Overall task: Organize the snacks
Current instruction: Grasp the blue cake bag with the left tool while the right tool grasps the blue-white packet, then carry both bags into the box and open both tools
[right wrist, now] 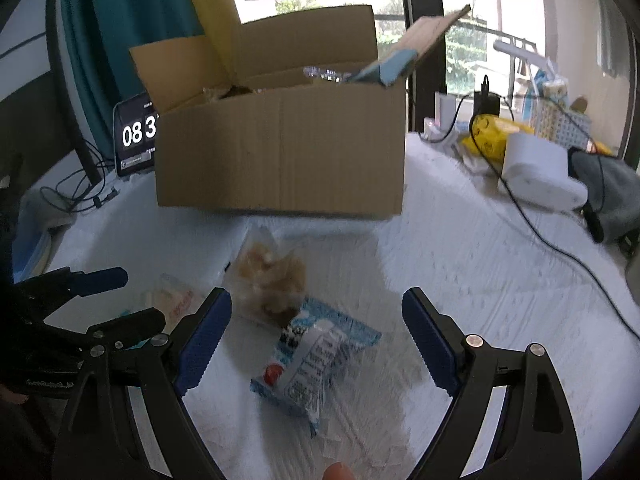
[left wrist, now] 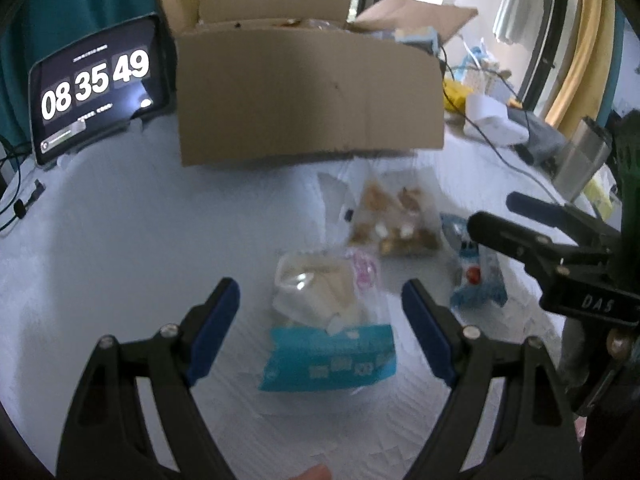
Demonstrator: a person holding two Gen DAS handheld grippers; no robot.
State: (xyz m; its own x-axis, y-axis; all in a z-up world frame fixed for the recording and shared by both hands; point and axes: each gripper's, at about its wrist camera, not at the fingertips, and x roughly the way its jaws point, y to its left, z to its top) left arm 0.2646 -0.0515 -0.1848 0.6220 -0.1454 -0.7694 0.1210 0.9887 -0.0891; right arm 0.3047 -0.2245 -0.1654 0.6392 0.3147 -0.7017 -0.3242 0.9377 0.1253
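Three snack packs lie on the white tablecloth in front of an open cardboard box (left wrist: 308, 92) (right wrist: 280, 160). A clear pack with a teal band (left wrist: 332, 316) lies between the tips of my left gripper (left wrist: 320, 304), which is open and hovers above it. A small blue-and-white packet (right wrist: 312, 352) (left wrist: 476, 276) lies under my right gripper (right wrist: 316, 320), open as well. A clear bag of brown pieces (left wrist: 396, 216) (right wrist: 272, 280) sits between them, nearer the box. The right gripper (left wrist: 520, 220) shows in the left wrist view; the left gripper (right wrist: 132, 296) shows in the right wrist view.
A tablet clock (left wrist: 96, 88) leans left of the box with cables (right wrist: 76, 196) beside it. At the right are a white device (right wrist: 540, 172), a black cable (right wrist: 560, 248), a yellow bag (right wrist: 488, 136), a metal cup (left wrist: 584, 156) and a grey cloth (right wrist: 612, 192).
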